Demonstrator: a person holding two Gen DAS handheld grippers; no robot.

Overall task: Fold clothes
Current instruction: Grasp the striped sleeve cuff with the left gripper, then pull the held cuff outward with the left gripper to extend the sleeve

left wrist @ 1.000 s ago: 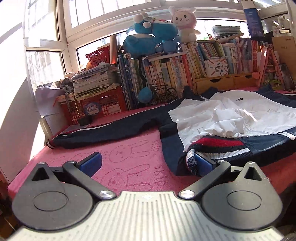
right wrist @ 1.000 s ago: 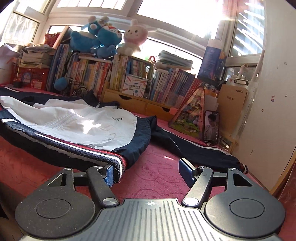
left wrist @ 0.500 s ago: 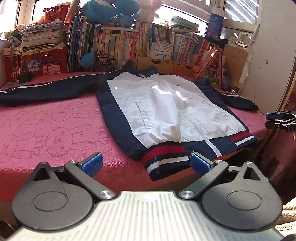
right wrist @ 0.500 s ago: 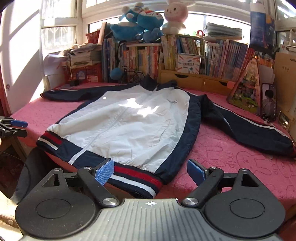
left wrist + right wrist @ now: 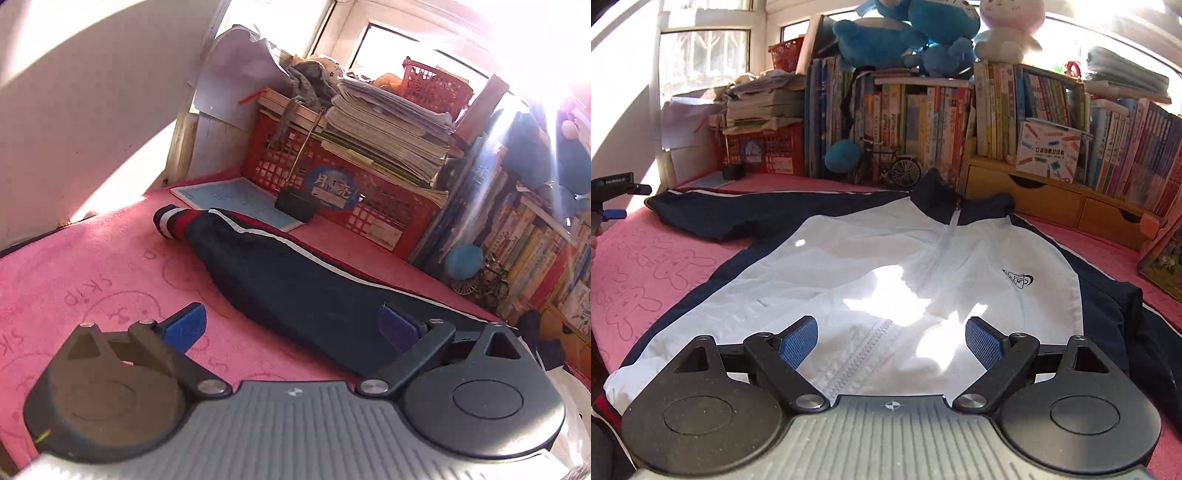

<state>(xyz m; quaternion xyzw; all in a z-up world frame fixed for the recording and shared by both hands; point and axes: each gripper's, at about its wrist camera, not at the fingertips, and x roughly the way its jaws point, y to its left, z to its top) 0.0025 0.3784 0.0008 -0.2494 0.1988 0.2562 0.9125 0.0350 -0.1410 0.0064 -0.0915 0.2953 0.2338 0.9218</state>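
Navy sleeve fills the left wrist view, lying flat and stretched out across the pink cloth, its red, white and navy striped cuff toward the far corner beside a blue-covered booklet and a red crate. Left gripper is low over the sleeve's middle, its 2 fingers spread wide, one over the cloth, one over the fabric, pinching nothing. Right wrist view: jacket spread face up, zipped, collar toward the bookshelf, both sleeves reaching outward, nothing folded over. Right gripper hovers above the white front near the hem, fingers spread, empty; the left gripper shows at this view's left edge. Judgement: the step in hand looks like taking the left sleeve to fold it in across the body. That calls for closing on 1 fabric layer, lifting enough to clear the cloth without dragging the body askew.
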